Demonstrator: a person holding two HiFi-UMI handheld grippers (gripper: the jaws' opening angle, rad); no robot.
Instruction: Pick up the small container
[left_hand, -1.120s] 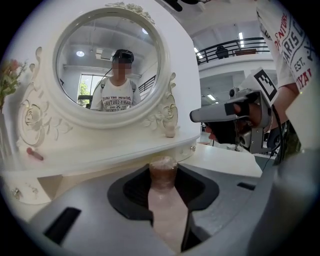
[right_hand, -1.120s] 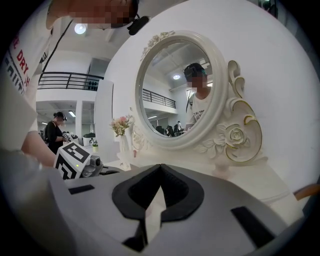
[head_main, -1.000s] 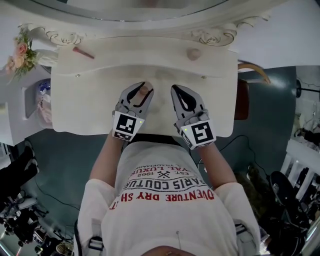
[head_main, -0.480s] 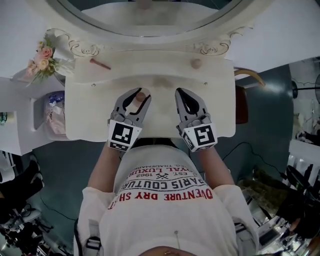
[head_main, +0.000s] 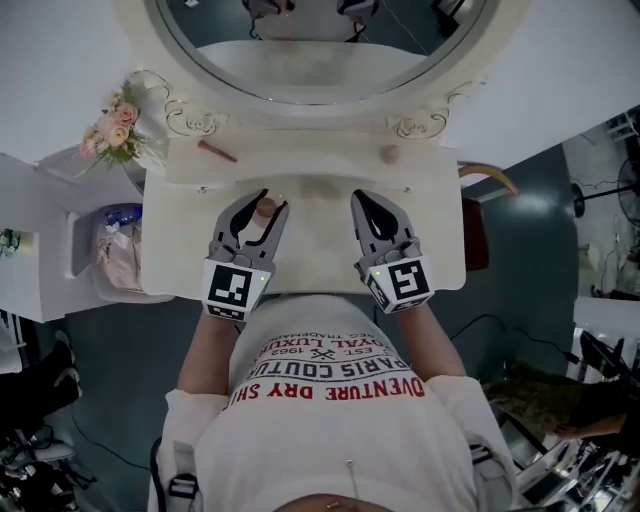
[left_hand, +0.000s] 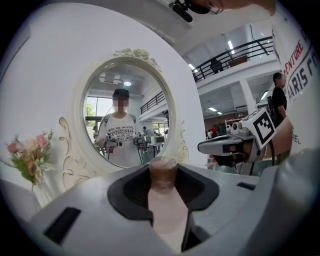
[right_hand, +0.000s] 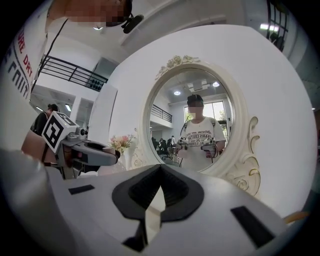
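Observation:
The small container (head_main: 266, 208) is a pale pink-brown jar with a rounded cap, and my left gripper (head_main: 268, 204) is shut on it over the middle of the cream dressing table (head_main: 440, 240). In the left gripper view the container (left_hand: 163, 175) stands upright between the dark pads, in front of the oval mirror (left_hand: 125, 115). My right gripper (head_main: 360, 198) hovers beside it to the right. Its jaws are shut with nothing between them, and in the right gripper view the right gripper (right_hand: 160, 169) has its tips meeting.
A second small round knob-like item (head_main: 389, 153) and a pinkish stick (head_main: 217, 151) lie on the raised back ledge. A flower bunch (head_main: 115, 125) stands at the table's left corner. A basket (head_main: 112, 250) sits left of the table, and a chair (head_main: 478, 235) to the right.
The head view has tilted up, so more of the mirror shows. My left gripper, still holding the container, has drifted slightly left and toward the table's front edge. The right gripper stays alongside.

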